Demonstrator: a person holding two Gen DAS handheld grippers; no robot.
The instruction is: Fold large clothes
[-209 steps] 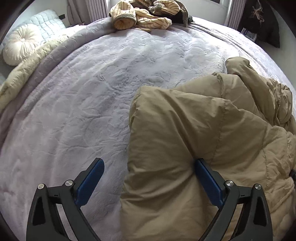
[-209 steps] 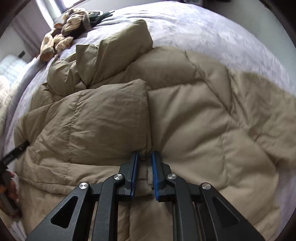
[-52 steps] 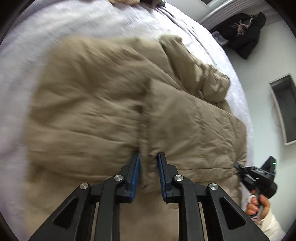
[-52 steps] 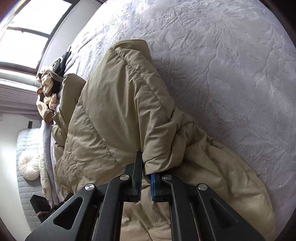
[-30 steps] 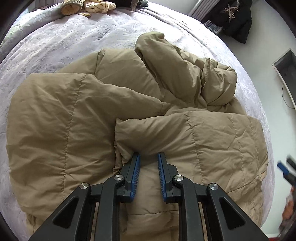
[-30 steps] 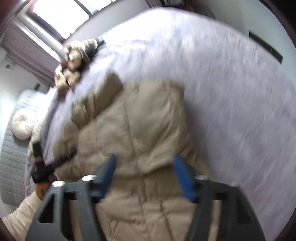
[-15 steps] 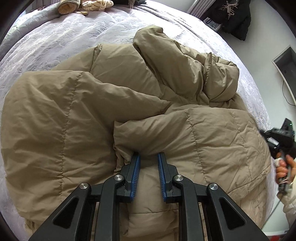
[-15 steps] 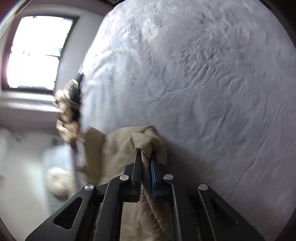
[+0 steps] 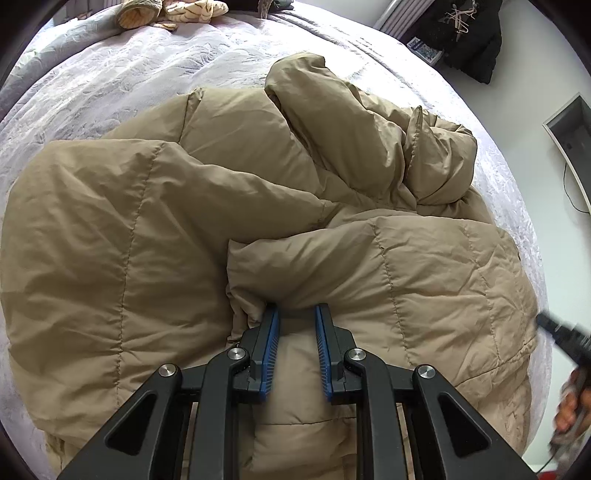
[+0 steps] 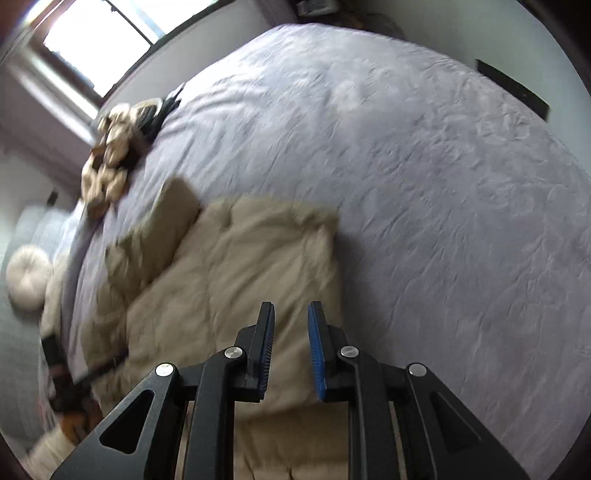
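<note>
A large tan puffer jacket [image 9: 147, 229] lies spread on the lilac bedspread [image 9: 92, 70], its far part bunched into folds [image 9: 369, 140]. My left gripper [image 9: 295, 314] is shut on a fold of the jacket at its near middle. In the right wrist view the jacket [image 10: 240, 266] appears blurred, lying flat on the bed. My right gripper [image 10: 291, 310] hovers over the jacket's right edge, its jaws a little apart with nothing between them. The right gripper also shows at the right edge of the left wrist view [image 9: 561, 332].
A pile of striped cream clothes [image 9: 173, 11] lies at the far end of the bed [image 10: 110, 155]. A round cream cushion [image 10: 26, 277] sits left. A dark garment [image 9: 465, 33] hangs on the wall, right. Bare bedspread [image 10: 443, 184] stretches right of the jacket.
My right gripper has let go of the jacket's edge and its jaws have parted; it pulled back over the jacket. My left gripper keeps its hold and has barely moved.
</note>
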